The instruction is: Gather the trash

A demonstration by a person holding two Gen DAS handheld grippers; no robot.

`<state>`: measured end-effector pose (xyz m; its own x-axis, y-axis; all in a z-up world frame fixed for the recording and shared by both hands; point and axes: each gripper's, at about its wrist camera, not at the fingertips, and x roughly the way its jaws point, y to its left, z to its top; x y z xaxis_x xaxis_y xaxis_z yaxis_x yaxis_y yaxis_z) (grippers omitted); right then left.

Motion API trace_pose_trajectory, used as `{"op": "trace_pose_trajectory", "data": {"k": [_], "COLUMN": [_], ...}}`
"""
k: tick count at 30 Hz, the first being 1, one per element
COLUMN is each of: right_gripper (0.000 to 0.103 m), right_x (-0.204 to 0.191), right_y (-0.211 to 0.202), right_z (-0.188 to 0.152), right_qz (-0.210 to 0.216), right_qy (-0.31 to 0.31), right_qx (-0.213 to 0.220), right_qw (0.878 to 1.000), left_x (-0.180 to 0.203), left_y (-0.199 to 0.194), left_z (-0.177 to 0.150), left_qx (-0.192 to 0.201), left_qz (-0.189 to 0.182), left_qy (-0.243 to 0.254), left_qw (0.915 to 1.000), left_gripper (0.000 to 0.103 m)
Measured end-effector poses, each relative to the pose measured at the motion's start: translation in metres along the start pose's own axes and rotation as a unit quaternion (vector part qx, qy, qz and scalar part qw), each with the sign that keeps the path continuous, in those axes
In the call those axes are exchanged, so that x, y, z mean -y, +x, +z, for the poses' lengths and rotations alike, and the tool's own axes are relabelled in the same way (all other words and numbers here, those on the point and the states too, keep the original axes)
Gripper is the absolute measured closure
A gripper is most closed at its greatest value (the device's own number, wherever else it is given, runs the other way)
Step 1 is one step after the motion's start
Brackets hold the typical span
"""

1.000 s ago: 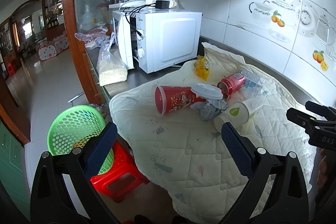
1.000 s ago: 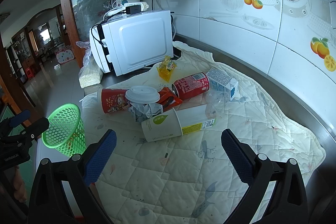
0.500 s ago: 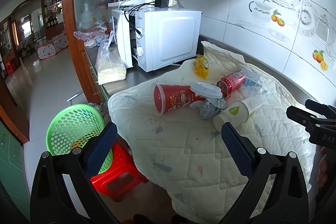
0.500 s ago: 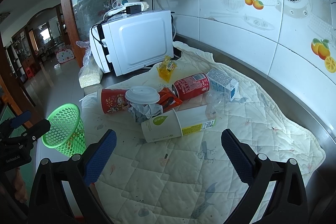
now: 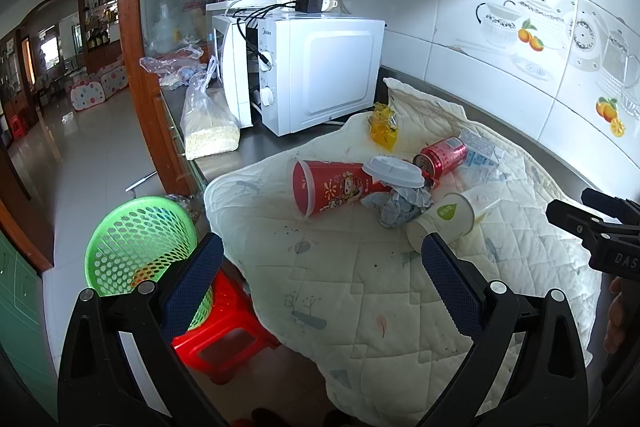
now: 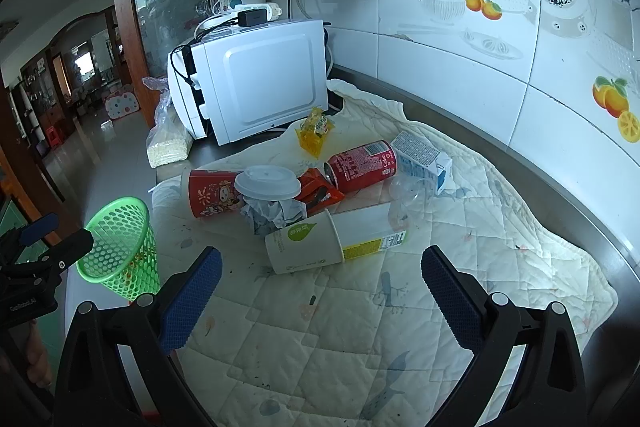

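Note:
Trash lies in a heap on a quilted white cloth [image 6: 360,327] on the counter: a red paper cup [image 6: 210,197] on its side, a white lid [image 6: 267,182] over crumpled paper [image 6: 272,213], a white-green cup [image 6: 308,243] on its side, a red can [image 6: 360,165], a red wrapper [image 6: 318,189], a small carton [image 6: 422,155], a yellow packet [image 6: 314,131]. The red cup [image 5: 332,187] and white-green cup [image 5: 444,219] also show in the left wrist view. My left gripper [image 5: 320,275] and right gripper [image 6: 320,283] are open and empty, short of the heap. A green mesh basket [image 5: 138,239] stands on a red stool [image 5: 224,331].
A white microwave [image 6: 256,83] stands behind the heap with a power strip on top. A bag of grain [image 5: 208,127] leans beside it. The tiled wall [image 6: 500,47] runs along the right. The counter edge drops to the floor on the left.
The left wrist view has shifted slightly; the heap sits a little higher and to the left in it. The right gripper has hardly moved. Nothing was grasped.

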<state>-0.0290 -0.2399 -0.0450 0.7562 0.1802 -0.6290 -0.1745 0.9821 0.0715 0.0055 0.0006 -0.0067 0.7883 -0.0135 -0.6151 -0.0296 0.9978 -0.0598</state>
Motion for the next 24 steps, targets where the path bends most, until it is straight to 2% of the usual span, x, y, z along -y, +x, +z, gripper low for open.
{"op": "trace_pose_trajectory", "data": {"k": [13,24], "right_gripper": [0.006,0.006], "right_x": [0.002,0.014], "right_y": [0.003,0.022], "right_z": [0.001,0.01], "right_qz": [-0.002,-0.005], "right_qy": [0.001,-0.001], "right_qx": [-0.002,-0.007], "right_qw": [1.0,1.0], "left_x": [-0.001,-0.006], "left_y": [0.006,0.019], "left_z": [0.002,0.004], "left_qx": [-0.004,-0.01], "left_qz": [-0.002,-0.004], "left_qy": [-0.002,-0.002], "left_qw": [1.0,0.9999], "left_gripper": [0.005,0.005]}}
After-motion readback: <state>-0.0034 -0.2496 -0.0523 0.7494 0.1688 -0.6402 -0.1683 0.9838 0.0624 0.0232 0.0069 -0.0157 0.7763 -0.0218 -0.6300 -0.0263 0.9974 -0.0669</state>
